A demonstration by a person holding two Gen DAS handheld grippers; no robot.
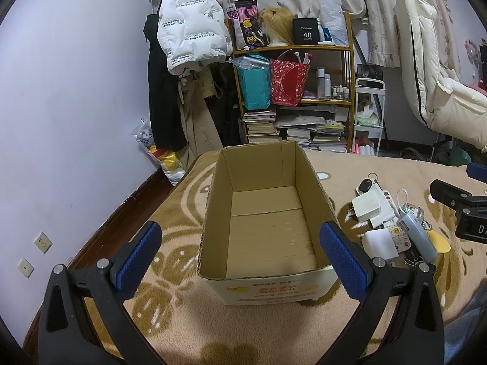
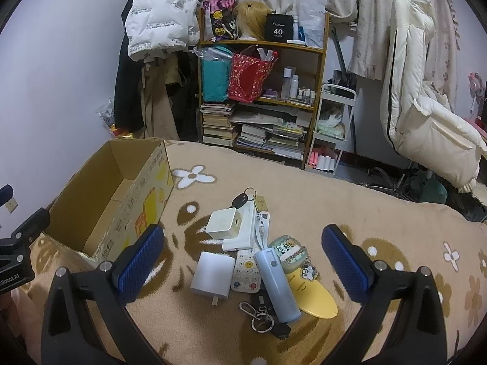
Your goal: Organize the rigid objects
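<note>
An open cardboard box (image 1: 264, 237) stands empty on the flowered beige blanket, and my left gripper (image 1: 240, 252) hovers open above its near rim. To its right lies a pile of small items: a white charger cube (image 2: 213, 273), a second white adapter (image 2: 223, 223), a white power strip (image 2: 245, 231), a remote (image 2: 248, 273), a pale blue cylinder (image 2: 278, 284), a car key (image 2: 240, 200), a cartoon round case (image 2: 287, 251), a yellow oval piece (image 2: 313, 298) and a keyring (image 2: 258, 310). My right gripper (image 2: 243, 255) is open above the pile. The box (image 2: 112, 194) sits left of it.
The blanket (image 2: 380, 200) covers a bed. Behind it stand a wooden shelf (image 1: 292, 48) with bags, bottles and stacked books, a coat rack with a white puffer jacket (image 1: 188, 21), a white trolley (image 2: 331, 130) and a cream padded chair (image 2: 426, 106).
</note>
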